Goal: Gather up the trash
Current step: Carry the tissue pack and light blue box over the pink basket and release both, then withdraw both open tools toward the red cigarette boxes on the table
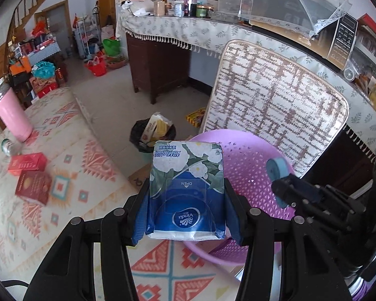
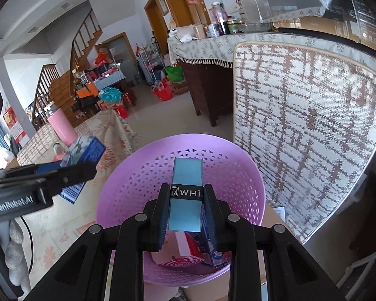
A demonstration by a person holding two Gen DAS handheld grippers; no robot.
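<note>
My left gripper (image 1: 186, 198) is shut on a blue and white Vinda tissue pack (image 1: 186, 190) and holds it in the air beside the purple perforated basket (image 1: 248, 160). My right gripper (image 2: 186, 200) is shut on a light blue block with a black band (image 2: 186, 193) and holds it above the basket (image 2: 127, 190). A red and white box (image 2: 185, 250) lies in the basket. The right gripper also shows in the left wrist view (image 1: 282, 175), and the left gripper with the pack in the right wrist view (image 2: 70, 168).
Two red boxes (image 1: 28, 173) and a small bottle (image 1: 8, 146) lie on the patterned tablecloth (image 1: 70, 220) near a pink flask (image 1: 10, 115). A chair with a woven back (image 1: 275, 102) stands behind the basket. A black-lined bin (image 1: 151, 135) sits on the floor.
</note>
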